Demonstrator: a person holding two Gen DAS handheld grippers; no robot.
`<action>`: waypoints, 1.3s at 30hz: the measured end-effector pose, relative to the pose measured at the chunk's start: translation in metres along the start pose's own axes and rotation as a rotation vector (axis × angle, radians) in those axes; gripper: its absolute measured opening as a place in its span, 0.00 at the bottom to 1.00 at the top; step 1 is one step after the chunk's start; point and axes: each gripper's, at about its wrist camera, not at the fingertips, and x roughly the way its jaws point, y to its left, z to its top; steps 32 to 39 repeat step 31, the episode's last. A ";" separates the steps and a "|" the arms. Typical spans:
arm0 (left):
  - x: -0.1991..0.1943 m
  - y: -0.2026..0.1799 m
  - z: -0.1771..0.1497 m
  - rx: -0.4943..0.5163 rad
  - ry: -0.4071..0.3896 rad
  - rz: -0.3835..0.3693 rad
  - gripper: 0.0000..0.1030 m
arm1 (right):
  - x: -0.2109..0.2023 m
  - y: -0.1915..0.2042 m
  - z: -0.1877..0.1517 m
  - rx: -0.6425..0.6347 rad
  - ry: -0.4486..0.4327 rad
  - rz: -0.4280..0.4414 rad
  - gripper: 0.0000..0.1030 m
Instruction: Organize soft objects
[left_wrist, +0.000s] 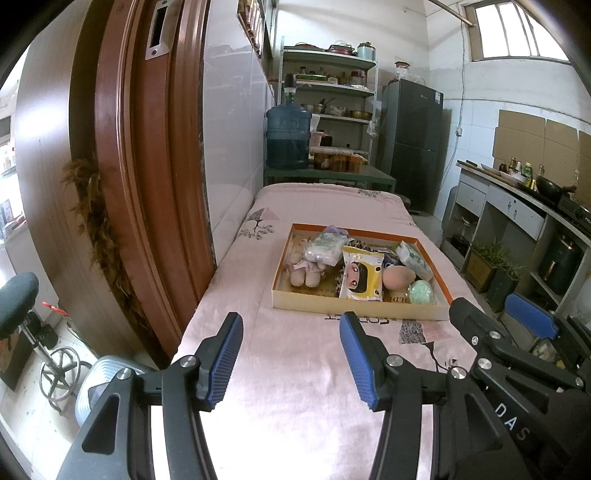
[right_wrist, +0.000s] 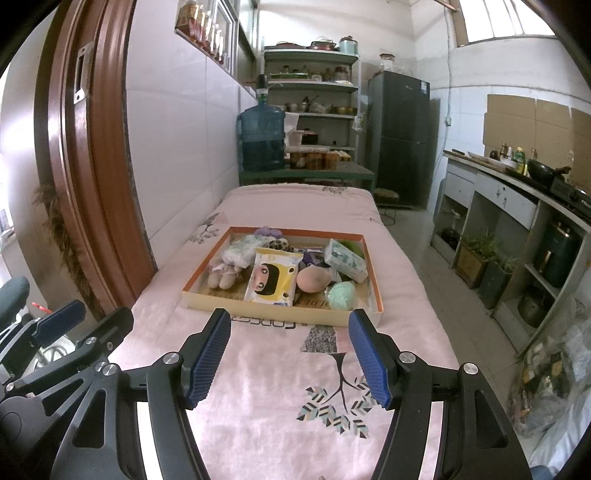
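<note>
With our left gripper (left_wrist: 291, 325) and right gripper (right_wrist: 290, 323) both open and empty short of the tray (right_wrist: 280, 312), we should approach 1 soft item, the yellow packet (right_wrist: 273, 277), squarely.

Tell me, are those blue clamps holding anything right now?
No. The left gripper and the right gripper both have open jaws with nothing between them, short of the tray.

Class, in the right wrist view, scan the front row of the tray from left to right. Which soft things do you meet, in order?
Plush doll → yellow cartoon-face packet → peach egg-shaped sponge → pale green round puff. All four lie inside the tray.
</note>
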 end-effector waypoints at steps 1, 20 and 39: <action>0.000 0.000 0.000 0.000 0.000 0.000 0.53 | 0.000 0.000 0.000 0.000 0.000 0.000 0.66; 0.000 0.000 -0.001 -0.001 0.002 0.000 0.53 | 0.000 0.000 0.001 0.000 0.001 0.000 0.66; 0.000 0.000 0.000 -0.003 0.003 -0.002 0.53 | 0.000 0.002 -0.001 0.001 0.005 0.002 0.66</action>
